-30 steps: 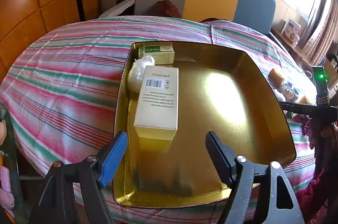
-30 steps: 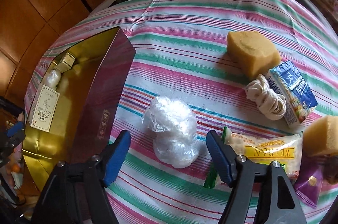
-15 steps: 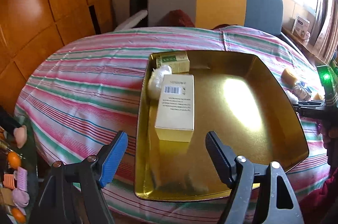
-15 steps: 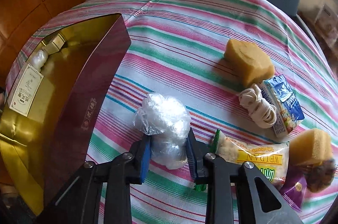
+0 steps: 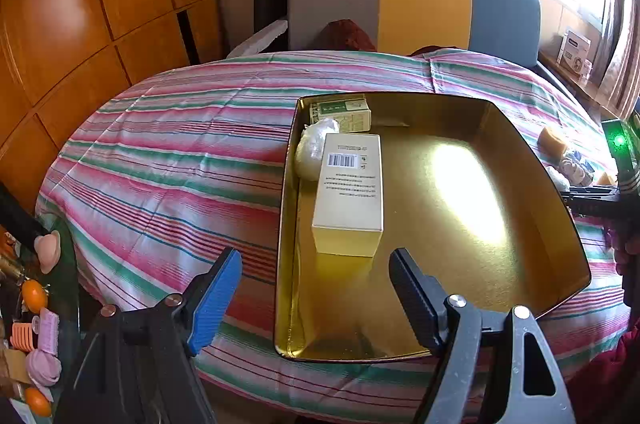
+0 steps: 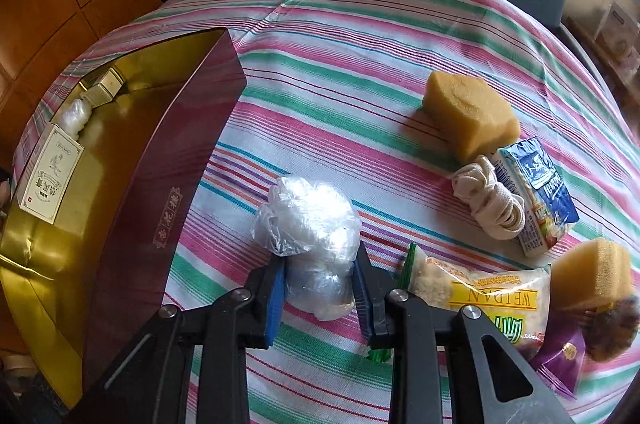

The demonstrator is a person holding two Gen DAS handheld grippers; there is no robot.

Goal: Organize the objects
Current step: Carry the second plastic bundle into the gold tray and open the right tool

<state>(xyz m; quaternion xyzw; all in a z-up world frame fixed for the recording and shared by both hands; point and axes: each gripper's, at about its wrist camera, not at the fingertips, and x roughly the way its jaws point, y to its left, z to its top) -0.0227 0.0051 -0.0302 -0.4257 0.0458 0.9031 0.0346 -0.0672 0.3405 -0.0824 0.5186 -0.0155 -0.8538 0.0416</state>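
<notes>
**Right gripper pinching the plastic bundle beside the tin**

Right gripper (image 6: 319, 290) has its jaws closed on the lower lobe of the crumpled plastic bundle (image 6: 310, 224), which appears to rest on the striped cloth (image 6: 360, 36) just beside the gold tin (image 6: 120, 128). Lift straight up before swinging over the tin wall; the slippery film may slide. Left gripper (image 5: 316, 298) hovers wide open and empty over the tin's near edge.
</notes>
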